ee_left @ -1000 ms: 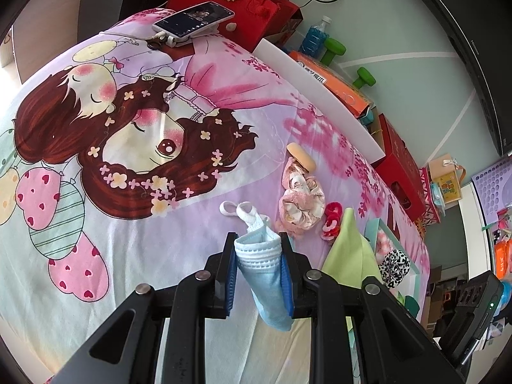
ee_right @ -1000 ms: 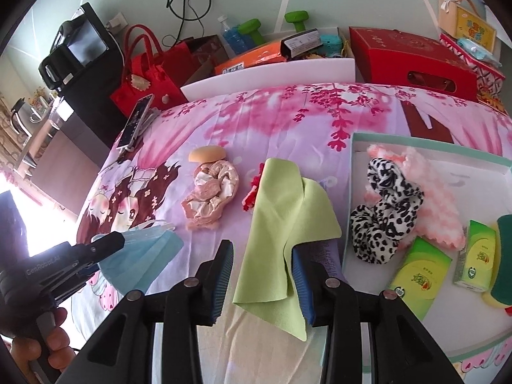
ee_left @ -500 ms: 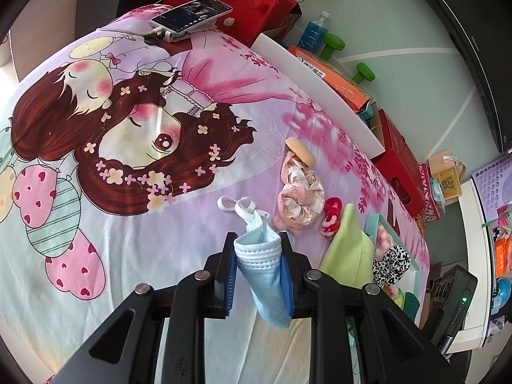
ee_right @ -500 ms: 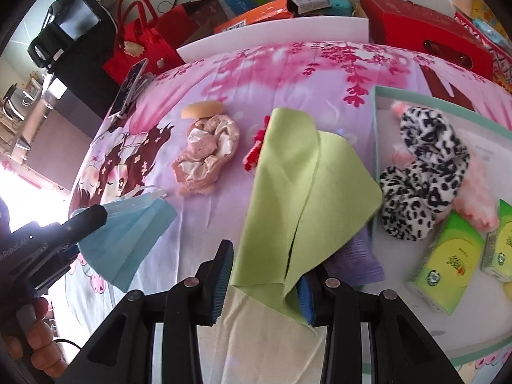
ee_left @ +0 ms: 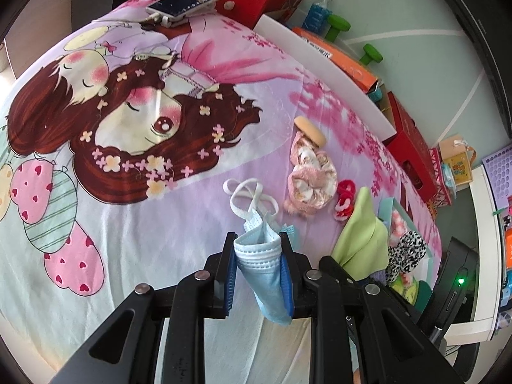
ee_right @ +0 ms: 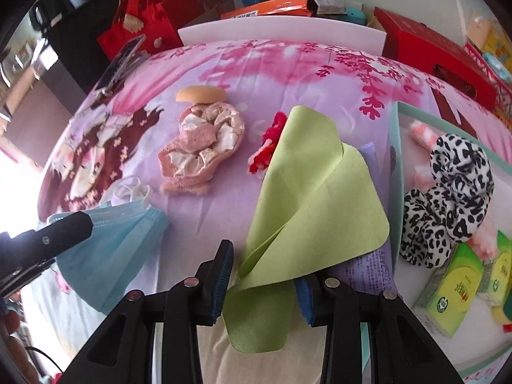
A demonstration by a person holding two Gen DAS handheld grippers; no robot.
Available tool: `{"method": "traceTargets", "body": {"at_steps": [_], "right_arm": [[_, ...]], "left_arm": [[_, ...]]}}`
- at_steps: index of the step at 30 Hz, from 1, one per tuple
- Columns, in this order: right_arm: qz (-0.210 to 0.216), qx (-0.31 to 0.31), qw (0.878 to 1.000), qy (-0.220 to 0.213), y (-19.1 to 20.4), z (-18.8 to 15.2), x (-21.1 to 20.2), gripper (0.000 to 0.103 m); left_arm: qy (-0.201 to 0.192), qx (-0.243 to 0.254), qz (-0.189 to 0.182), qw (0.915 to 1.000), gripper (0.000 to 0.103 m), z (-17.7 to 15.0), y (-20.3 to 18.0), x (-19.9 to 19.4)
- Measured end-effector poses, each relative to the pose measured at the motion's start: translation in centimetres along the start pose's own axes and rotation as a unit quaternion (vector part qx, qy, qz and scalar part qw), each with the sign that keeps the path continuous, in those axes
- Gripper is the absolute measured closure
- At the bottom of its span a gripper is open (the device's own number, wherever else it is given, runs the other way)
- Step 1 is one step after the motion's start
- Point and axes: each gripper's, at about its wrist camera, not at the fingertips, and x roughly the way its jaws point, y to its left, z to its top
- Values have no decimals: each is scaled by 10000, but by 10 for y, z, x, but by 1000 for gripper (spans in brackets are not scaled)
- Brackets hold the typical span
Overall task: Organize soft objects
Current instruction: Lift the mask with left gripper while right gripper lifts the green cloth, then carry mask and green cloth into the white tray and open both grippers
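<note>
Left gripper (ee_left: 258, 257) clamped on a folded blue face mask (ee_left: 267, 275), held above the cartoon-print bedsheet (ee_left: 128, 224), white ear loops (ee_left: 248, 196) trailing forward. Right gripper (ee_right: 264, 275) standing around a yellow-green cloth (ee_right: 307, 211): cloth bunched between the jaws and draped forward over the far pad, left pad apparently apart from the fabric, so whether gripped or merely resting cannot be told.

Beyond the cloth, a small red scrunchie (ee_right: 267, 148) half hidden at its edge, then a pink-and-cream scrunchie (ee_right: 204, 147) with a tan oval sponge (ee_right: 201, 93) touching its far side. To the right, a teal-rimmed tray (ee_right: 395, 160) already holding a leopard-print scrunchie (ee_right: 448, 198), something pink and fluffy, and green tissue packs (ee_right: 448, 288). Under the cloth, a purple printed sheet (ee_right: 368, 268) just beside the tray wall.

Step in hand, by the look of it: carrying picked-up soft items toward the tray, with both scrunchies and the sponge not yet collected. Next move probably calls for bringing the mask across to the tray and letting go over a bare part, minding the dangling loops near the pink scrunchie; for the cloth, a firm pinch first, then lifting clear of the tray rim.
</note>
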Motion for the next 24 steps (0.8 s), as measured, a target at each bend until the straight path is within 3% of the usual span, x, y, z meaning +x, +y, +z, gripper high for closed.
{"method": "traceTargets", "body": {"at_steps": [3, 6, 10, 14, 24], "right_arm": [[-182, -187, 9997, -1, 5, -1, 2, 83], [-258, -234, 9994, -19, 5, -2, 3, 92], [-65, -23, 9999, -97, -5, -2, -1, 96], [119, 191, 9994, -257, -12, 0, -12, 97], [441, 381, 9898, -1300, -20, 5, -74, 97]], "left_arm": [[39, -19, 0, 10000, 79, -1, 1, 2], [-34, -4, -7, 10000, 79, -1, 0, -1], [-125, -9, -93, 9999, 79, 0, -1, -5], [-487, 66, -245, 9985, 79, 3, -6, -20], [-1008, 249, -711, 9921, 79, 6, -19, -45]]}}
